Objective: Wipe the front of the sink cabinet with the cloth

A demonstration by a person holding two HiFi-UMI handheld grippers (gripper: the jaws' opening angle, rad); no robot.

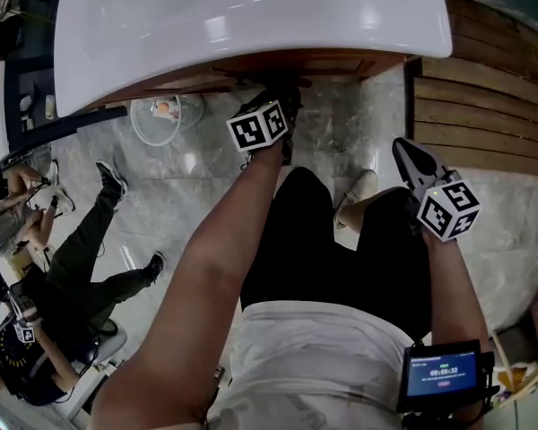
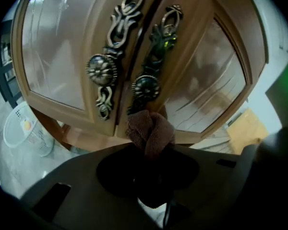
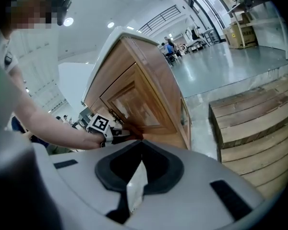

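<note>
The right gripper (image 1: pixel 411 158) is hanging shut and empty beside the person's leg, with wooden steps (image 1: pixel 484 88) well to its right. The left arm is reaching straight ahead. The left gripper (image 2: pixel 151 150) is clamping the bunched brown cloth (image 2: pixel 150 128) at the sink cabinet (image 2: pixel 62 47) doors' lower edge, below the ornate handles (image 2: pixel 102 71). From above, the sink (image 1: pixel 251 25) is hiding its jaws.

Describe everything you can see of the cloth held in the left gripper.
The cloth is brown, with a towel-like nap. It is bunched into two rounded folds and pinched in the left gripper, whose jaws are shut on its lower part. The bunch sticks out towards the bottom rail of the sink cabinet, where the two doors meet, below the ornate metal handles. Whether it touches the wood cannot be told.
</note>
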